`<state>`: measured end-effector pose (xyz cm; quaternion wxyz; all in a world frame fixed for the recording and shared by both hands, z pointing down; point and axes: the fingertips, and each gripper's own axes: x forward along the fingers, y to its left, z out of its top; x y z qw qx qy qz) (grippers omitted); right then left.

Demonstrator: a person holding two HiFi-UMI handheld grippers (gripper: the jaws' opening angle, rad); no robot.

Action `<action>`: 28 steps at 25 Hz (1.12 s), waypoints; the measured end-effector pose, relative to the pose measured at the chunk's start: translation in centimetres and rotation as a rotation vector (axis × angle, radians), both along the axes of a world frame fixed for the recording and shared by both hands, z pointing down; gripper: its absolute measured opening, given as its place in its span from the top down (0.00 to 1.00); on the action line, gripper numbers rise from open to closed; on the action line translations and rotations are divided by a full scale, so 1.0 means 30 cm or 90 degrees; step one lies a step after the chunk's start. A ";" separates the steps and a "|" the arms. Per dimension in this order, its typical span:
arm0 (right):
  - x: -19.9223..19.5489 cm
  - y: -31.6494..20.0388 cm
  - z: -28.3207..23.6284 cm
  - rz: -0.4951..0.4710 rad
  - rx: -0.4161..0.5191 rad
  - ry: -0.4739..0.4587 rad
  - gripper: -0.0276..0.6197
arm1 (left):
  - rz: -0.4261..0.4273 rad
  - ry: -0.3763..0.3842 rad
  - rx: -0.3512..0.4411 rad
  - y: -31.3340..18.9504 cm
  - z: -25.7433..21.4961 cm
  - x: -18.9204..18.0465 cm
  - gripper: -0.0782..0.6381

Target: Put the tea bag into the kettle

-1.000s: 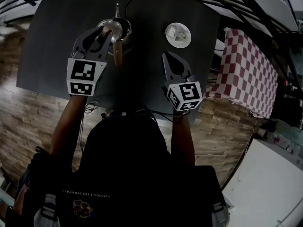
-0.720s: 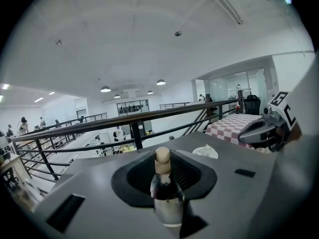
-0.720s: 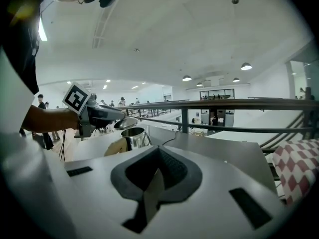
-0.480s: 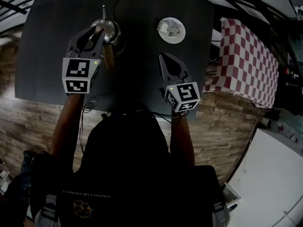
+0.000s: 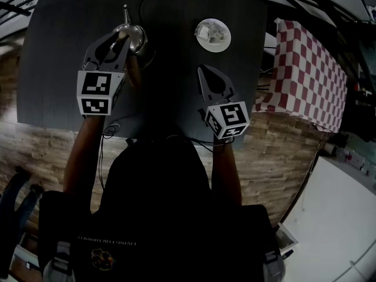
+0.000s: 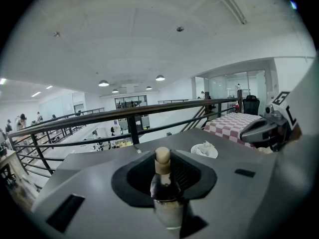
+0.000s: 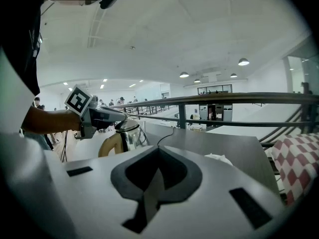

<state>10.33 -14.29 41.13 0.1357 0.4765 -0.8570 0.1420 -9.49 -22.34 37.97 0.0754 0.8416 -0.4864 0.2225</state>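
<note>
**Step in hand (my judgement):** getting the kettle open with my left gripper [image 5: 121, 38], so the tea bag can go in.
- Lift the lid straight up, with no twist that might drag the body across the surface.
- Carry the lid aside, clear of the mouth.
- My right gripper [image 5: 204, 70] must spread its jaws before it reaches the dish. It should then pinch the bag alone, not the rim.

**Item 1. Left jaws:** partly spread and clamped on the beige-tipped lid knob [image 6: 162, 156], which stands upright between them. Below the knob there is dark material, then bright metal. I cannot tell whether the lid has parted from the body.

**Item 2. Right jaws:** pressed fully together with nothing between them. They hang above the near part of the surface, well apart from both kettle and dish.

**Item 3. Shiny round metal kettle with a curved beige handle [image 5: 136, 37]:** stands on the far left of the dark grey table surface [image 5: 59, 51], directly under my left jaws.

**Item 4. Crumpled white tea bag [image 5: 209, 33]:** lies in the small white round dish [image 5: 224, 44]. The dish sits on the far right of the same surface, well apart from the kettle and beyond my right jaws. Nothing touches the bag.

**Item 5. Red-and-white checked cloth [image 5: 305, 81]:** off to the right, beside the surface, and not in use.
</note>
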 end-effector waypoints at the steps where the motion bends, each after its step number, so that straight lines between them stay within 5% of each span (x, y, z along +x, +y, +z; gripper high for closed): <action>1: -0.002 -0.001 0.002 -0.001 -0.001 -0.001 0.94 | 0.000 0.000 0.000 -0.001 0.000 0.000 0.75; 19: -0.011 -0.001 -0.001 -0.007 -0.001 -0.007 0.94 | 0.027 -0.012 -0.007 -0.002 0.019 0.033 0.75; 28: -0.010 0.004 -0.014 -0.009 0.009 -0.010 0.94 | 0.030 0.007 0.013 0.014 -0.015 0.030 0.67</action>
